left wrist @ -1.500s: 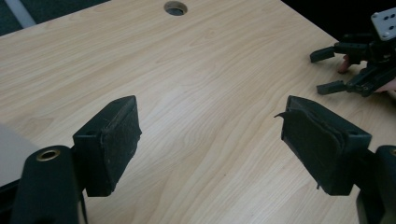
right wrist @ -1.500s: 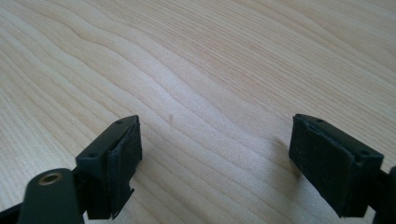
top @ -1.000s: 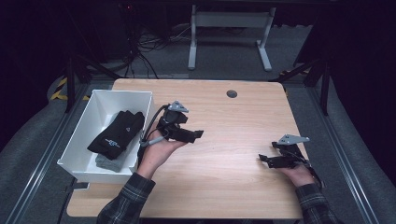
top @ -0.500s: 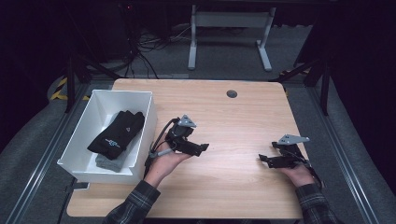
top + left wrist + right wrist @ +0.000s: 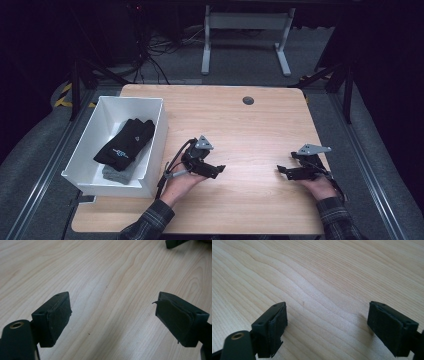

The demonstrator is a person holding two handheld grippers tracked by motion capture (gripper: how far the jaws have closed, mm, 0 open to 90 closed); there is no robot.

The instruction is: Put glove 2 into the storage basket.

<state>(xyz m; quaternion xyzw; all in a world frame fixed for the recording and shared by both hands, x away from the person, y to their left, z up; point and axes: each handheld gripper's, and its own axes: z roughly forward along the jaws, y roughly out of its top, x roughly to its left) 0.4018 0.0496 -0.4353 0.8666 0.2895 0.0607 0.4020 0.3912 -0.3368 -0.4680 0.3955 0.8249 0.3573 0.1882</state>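
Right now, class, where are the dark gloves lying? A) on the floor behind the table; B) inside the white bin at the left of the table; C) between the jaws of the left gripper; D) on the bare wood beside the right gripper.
B: the high view shows the dark gloves lying in the white bin, while the left gripper and right gripper stand open over bare wood.

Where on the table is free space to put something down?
The table is bare between the left gripper and the right gripper, and across its far half around the grommet. It is crowded at the left edge: the bin there already holds dark gloves.
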